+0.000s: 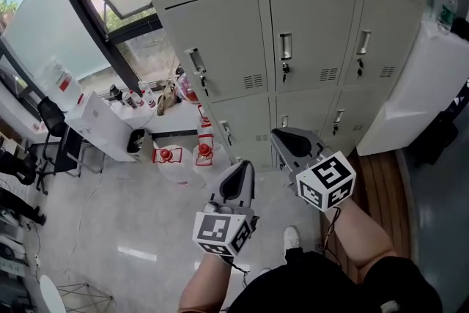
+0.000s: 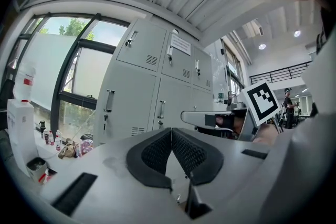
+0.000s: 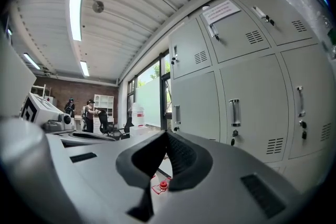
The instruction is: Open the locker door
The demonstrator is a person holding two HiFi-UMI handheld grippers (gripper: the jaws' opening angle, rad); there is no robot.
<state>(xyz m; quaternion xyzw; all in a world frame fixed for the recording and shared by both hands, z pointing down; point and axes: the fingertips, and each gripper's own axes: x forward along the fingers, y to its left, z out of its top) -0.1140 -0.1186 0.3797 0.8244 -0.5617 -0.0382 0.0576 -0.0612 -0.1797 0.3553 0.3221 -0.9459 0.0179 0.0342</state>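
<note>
The pale grey metal locker bank point(image 1: 220, 40) fills the head view from 10 to 2 o'clock, and every door in sight is closed. The middle door's upright chrome handle point(image 1: 285, 46) sits at 12 o'clock. The 2 tools hang apart from the lockers. The left tool point(image 1: 242, 166), at 6 o'clock, has its jaws pressed together on nothing. The right tool point(image 1: 277, 134), just beside it at its 1 o'clock, is likewise pressed together and empty. At 9 o'clock of the left tool, clear bags with red caps point(image 1: 204, 152) lie on the white floor point(image 1: 124, 216).
</note>
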